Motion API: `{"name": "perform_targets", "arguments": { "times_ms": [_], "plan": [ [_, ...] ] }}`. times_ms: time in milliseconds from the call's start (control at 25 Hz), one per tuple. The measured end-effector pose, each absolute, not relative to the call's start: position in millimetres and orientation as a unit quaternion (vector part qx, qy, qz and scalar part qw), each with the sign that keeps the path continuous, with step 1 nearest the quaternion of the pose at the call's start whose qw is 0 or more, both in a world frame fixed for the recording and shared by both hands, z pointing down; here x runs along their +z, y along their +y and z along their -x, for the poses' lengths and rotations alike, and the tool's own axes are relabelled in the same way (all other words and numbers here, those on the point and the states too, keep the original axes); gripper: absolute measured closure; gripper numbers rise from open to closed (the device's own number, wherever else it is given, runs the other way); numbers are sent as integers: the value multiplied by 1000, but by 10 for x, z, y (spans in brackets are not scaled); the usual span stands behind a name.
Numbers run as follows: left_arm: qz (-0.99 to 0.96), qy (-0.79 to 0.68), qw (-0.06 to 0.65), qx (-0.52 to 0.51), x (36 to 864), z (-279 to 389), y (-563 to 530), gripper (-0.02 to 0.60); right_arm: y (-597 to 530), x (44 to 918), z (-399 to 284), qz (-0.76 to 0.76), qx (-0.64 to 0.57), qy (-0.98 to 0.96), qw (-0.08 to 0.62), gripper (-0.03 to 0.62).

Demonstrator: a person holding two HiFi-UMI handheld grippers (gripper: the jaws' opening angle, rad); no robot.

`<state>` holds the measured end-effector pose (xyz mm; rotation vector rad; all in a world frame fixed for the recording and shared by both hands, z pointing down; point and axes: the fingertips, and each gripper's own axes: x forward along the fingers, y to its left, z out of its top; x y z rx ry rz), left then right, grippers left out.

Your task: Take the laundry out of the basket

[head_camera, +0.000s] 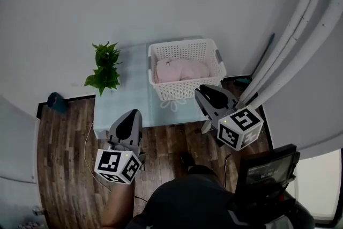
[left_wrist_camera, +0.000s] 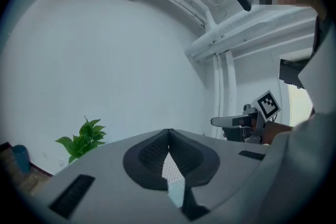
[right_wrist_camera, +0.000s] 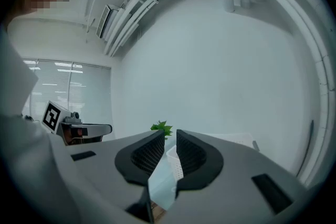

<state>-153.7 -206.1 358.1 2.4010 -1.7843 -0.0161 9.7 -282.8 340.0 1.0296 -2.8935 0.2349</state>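
A white plastic basket (head_camera: 185, 88) stands on the far right part of a pale blue table (head_camera: 120, 99). Pink laundry (head_camera: 179, 69) lies bundled inside it. My right gripper (head_camera: 202, 89) hovers at the basket's near right corner, its jaws a narrow gap apart with nothing between them. In the right gripper view (right_wrist_camera: 169, 132) the basket's mesh wall (right_wrist_camera: 173, 157) shows through that gap. My left gripper (head_camera: 135, 113) is held over the table's near edge, left of the basket. Its tips (left_wrist_camera: 168, 131) meet and hold nothing.
A green potted plant (head_camera: 104, 67) stands at the table's far left corner. White pipes (head_camera: 300, 29) run down the wall on the right. A dark blue object (head_camera: 56, 102) sits on the wooden floor at the left. A black device (head_camera: 268, 169) is near the person.
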Motion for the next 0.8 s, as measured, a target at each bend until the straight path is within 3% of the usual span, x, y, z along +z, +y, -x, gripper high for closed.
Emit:
{"name": "perform_targets", "arguments": {
  "times_ms": [640,800],
  "plan": [
    [-778,-623,81,-10,3467,1557,-3338,572,-4161,3399,19,-287,62,-954,62,412],
    [-789,-609,78,-12,3470,1685,-3463,572,-4265,3446,194,-284,54,-954,79,325]
  ]
}}
